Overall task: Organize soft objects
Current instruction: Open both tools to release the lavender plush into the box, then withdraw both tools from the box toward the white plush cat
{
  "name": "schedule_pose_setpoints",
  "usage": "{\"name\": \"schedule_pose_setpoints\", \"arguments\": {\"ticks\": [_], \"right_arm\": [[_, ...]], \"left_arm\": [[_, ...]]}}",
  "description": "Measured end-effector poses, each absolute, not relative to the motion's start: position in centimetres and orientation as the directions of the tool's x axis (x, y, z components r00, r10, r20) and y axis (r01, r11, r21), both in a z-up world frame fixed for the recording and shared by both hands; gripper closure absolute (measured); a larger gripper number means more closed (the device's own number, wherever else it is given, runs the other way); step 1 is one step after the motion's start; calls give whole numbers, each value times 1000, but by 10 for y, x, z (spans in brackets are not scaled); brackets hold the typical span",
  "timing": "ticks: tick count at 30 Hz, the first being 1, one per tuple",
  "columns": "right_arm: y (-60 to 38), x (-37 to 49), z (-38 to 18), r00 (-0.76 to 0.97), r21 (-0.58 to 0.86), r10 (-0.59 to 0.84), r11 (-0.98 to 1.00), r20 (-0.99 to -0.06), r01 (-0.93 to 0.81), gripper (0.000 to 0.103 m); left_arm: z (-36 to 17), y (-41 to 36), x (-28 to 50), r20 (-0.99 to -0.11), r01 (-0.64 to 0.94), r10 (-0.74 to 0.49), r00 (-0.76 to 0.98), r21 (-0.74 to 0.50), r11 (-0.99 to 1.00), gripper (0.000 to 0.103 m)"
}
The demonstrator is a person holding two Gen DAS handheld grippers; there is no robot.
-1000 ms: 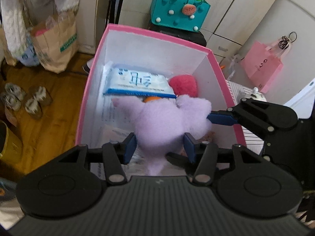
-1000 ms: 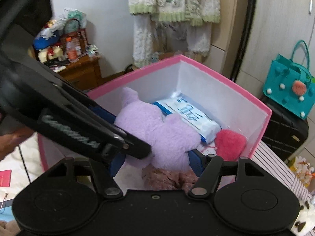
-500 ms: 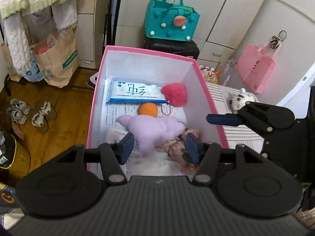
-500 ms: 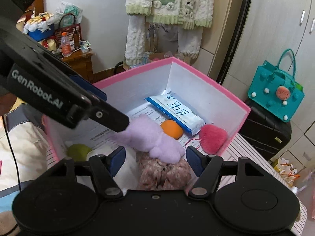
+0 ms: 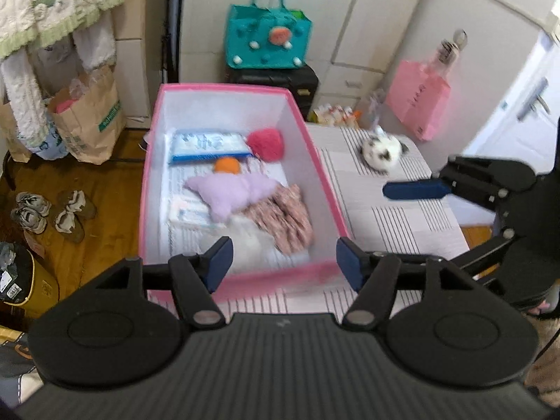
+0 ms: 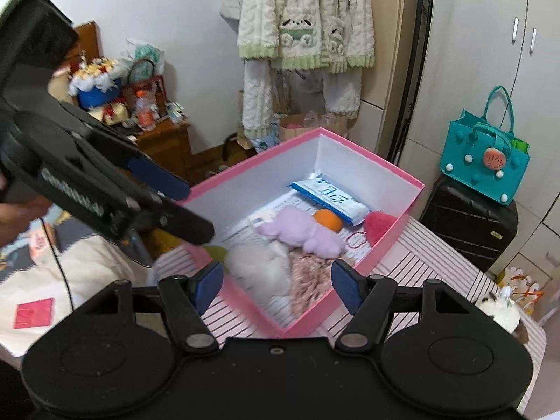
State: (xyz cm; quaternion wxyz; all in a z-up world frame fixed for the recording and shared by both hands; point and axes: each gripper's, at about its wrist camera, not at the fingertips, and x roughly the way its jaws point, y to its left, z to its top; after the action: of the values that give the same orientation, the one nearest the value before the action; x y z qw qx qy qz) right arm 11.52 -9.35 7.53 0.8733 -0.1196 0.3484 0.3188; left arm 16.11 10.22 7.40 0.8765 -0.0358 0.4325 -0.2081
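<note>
I have both grippers clear above the pink box; the left gripper has just been opening and stands released with nothing between its jaws, and the right gripper hangs open and empty too. The purple plush lies inside the box, beside the orange ball and resting partly on the brown fabric; that placing looks done. Next, I judge, comes the spotted plush on the striped table; I would need to swing right and close on it.
</note>
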Motion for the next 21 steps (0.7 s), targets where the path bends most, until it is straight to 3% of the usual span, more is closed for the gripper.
{"name": "schedule_pose_setpoints", "arguments": {"ticks": [10, 21], "right_arm": [[-131, 65, 93, 540, 84, 514, 771, -667, -631, 30], [-188, 23, 75, 543, 145, 487, 821, -684, -553, 29]], "left_arm": [[78, 77, 123, -797, 384, -390, 462, -217, 898, 36], [65, 35, 84, -830, 483, -431, 354, -232, 844, 33]]}}
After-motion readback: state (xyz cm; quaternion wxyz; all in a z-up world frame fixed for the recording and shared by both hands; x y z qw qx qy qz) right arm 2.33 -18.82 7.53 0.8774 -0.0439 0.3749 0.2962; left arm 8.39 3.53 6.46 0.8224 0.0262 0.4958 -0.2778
